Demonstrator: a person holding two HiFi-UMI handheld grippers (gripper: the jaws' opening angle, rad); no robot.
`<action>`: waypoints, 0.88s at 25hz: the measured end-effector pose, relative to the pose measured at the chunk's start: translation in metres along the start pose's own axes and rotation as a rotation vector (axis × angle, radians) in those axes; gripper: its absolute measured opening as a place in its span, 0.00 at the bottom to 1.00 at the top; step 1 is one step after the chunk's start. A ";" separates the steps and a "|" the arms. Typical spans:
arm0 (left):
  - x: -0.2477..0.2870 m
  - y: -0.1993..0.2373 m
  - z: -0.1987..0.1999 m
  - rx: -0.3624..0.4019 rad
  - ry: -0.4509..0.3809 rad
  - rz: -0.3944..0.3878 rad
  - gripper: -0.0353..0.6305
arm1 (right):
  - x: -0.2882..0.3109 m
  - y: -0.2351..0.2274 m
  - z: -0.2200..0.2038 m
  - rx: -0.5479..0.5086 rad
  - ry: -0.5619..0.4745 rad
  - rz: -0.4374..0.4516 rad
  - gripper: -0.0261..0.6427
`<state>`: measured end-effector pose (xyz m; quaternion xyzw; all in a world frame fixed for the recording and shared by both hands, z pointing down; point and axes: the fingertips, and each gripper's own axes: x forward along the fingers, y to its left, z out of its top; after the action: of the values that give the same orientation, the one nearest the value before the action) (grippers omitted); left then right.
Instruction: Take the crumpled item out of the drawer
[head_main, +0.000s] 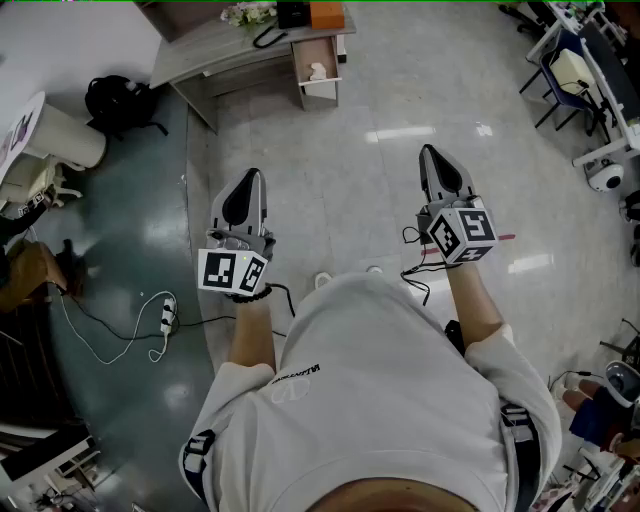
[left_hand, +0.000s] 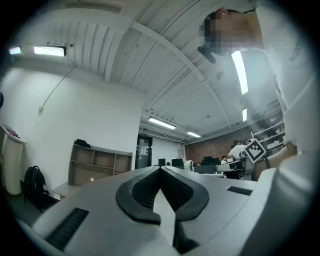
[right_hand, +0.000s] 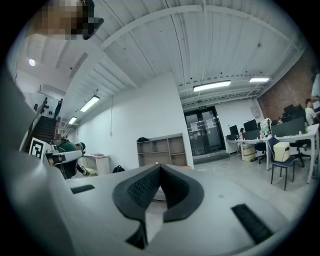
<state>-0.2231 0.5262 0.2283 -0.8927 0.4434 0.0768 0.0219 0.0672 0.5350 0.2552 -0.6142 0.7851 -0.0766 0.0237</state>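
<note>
We're standing well back from the desk (head_main: 215, 52), both tools held out over the pale floor (head_main: 400, 90). Left gripper (head_main: 254, 175): jaws pressed together, nothing between them. Right gripper (head_main: 429, 152): same story, clamped tight on nothing. Far ahead, the drawer (head_main: 322, 90) hangs open from the desk, and the crumpled item (head_main: 318, 71), pale, sits inside it, well apart from both grippers. For writing we get little: black-and-white square markers on the left cube (head_main: 233, 271) and the right cube (head_main: 463, 235), and a dark printed line on the back of the white shirt (head_main: 400, 400), too small to read. Signs on the glass doors (right_hand: 205, 132) in the right gripper view are unreadable too.
</note>
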 end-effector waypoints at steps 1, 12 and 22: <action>0.000 0.001 0.000 -0.001 -0.001 -0.001 0.05 | 0.001 0.001 -0.001 -0.001 0.003 0.003 0.03; -0.012 0.012 0.004 -0.008 -0.013 -0.022 0.05 | 0.004 0.024 0.001 0.004 0.000 -0.008 0.03; -0.033 0.042 -0.006 -0.024 0.003 -0.082 0.05 | 0.014 0.060 0.003 -0.011 0.001 -0.043 0.03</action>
<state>-0.2749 0.5261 0.2403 -0.9105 0.4055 0.0799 0.0137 0.0067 0.5356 0.2445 -0.6309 0.7722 -0.0730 0.0185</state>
